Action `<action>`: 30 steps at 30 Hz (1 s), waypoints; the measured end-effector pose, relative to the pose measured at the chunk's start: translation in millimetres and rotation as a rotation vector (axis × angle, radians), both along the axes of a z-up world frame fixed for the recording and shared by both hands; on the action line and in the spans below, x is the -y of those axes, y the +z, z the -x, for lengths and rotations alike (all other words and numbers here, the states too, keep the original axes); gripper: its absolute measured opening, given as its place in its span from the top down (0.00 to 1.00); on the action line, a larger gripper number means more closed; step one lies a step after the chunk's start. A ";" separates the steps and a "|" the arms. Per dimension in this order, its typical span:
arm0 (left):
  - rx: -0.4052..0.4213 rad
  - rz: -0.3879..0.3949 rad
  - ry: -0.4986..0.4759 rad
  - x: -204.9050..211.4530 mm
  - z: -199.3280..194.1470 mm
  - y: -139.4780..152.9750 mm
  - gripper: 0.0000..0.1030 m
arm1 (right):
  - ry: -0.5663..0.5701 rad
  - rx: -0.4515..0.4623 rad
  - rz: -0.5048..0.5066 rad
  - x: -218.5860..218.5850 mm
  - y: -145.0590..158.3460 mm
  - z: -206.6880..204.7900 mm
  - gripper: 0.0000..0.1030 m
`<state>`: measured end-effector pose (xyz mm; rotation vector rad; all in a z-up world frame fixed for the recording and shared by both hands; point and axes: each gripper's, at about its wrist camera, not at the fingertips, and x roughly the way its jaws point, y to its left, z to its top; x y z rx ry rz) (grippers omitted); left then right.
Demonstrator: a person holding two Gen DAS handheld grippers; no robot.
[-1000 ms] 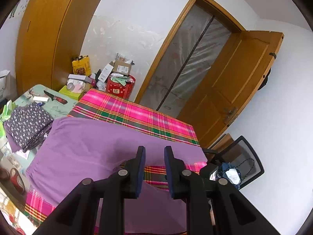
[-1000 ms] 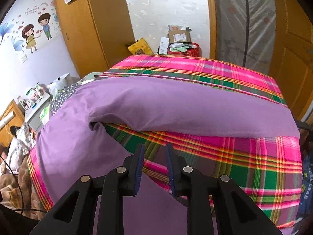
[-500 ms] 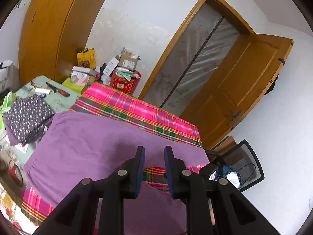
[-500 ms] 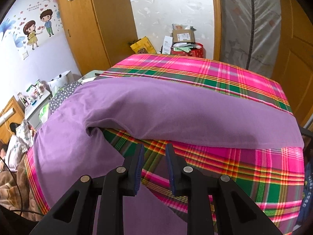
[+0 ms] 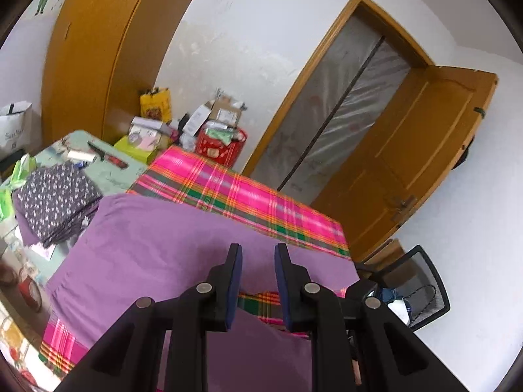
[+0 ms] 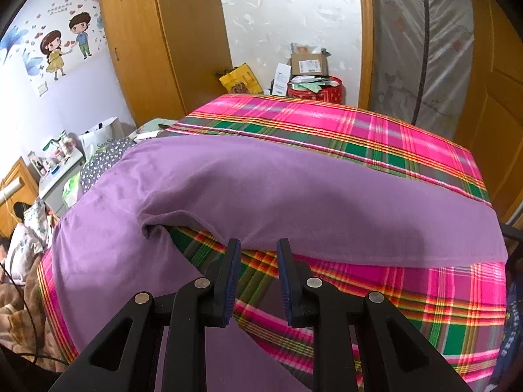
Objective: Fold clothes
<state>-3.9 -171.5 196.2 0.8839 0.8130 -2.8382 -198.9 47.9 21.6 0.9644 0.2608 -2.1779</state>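
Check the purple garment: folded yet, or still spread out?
Spread, unfolded. The purple garment lies opened across the plaid cloth, its two legs apart with plaid between. Both grippers are open, holding nothing.

Purple garment [image 6: 294, 196] spread on plaid cloth [image 6: 327, 124]

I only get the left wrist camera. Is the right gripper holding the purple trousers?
Observer: No. The right gripper is open, with nothing between its fingers.
Operator: What's under it?
Observer: Bare plaid cloth, in the gap between the two legs of the purple trousers.
Operator: Where do the legs join?
Observer: At a puckered fork, left of the gripper in the right wrist view.
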 end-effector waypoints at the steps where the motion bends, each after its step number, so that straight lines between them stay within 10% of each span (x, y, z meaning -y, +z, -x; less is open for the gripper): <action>1: -0.003 0.004 -0.004 -0.8 -0.4 0.3 0.80 | 0.001 0.001 -0.001 0.6 -0.3 0.1 0.78; 10: -0.022 0.032 0.004 5.8 -1.3 -4.0 0.80 | 0.012 0.002 0.000 3.9 -0.9 -2.3 0.78; 30: 0.265 0.176 -0.004 117.1 95.1 -104.3 0.80 | 0.227 -0.070 -0.005 51.4 18.4 30.2 0.78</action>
